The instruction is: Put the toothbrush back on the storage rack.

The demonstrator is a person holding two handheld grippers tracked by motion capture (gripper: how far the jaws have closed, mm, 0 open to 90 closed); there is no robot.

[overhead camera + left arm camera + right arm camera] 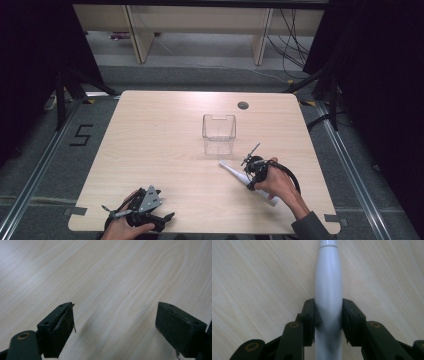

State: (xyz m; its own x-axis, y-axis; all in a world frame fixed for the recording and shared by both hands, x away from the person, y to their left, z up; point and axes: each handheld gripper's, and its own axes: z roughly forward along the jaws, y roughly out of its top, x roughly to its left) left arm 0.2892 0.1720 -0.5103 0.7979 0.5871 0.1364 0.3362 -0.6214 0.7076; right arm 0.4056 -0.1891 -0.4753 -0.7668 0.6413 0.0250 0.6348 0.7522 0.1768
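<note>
White tube [328,285], flat on tabletop [150,150], clamped in right hand-held gripper [328,315] at 5 o'clock of clear container [218,134]; left hand-held gripper [115,325] apart, empty; risk: smooth rounded surface slipping when lifted.

Black 5 [81,135] on grey floor [45,165]

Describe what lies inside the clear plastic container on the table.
The clear plastic container looks empty: the wooden table shows through its walls. The white tube lies on the table outside it, nearer the person, between the right gripper's fingers. Nothing hides its inside.
</note>
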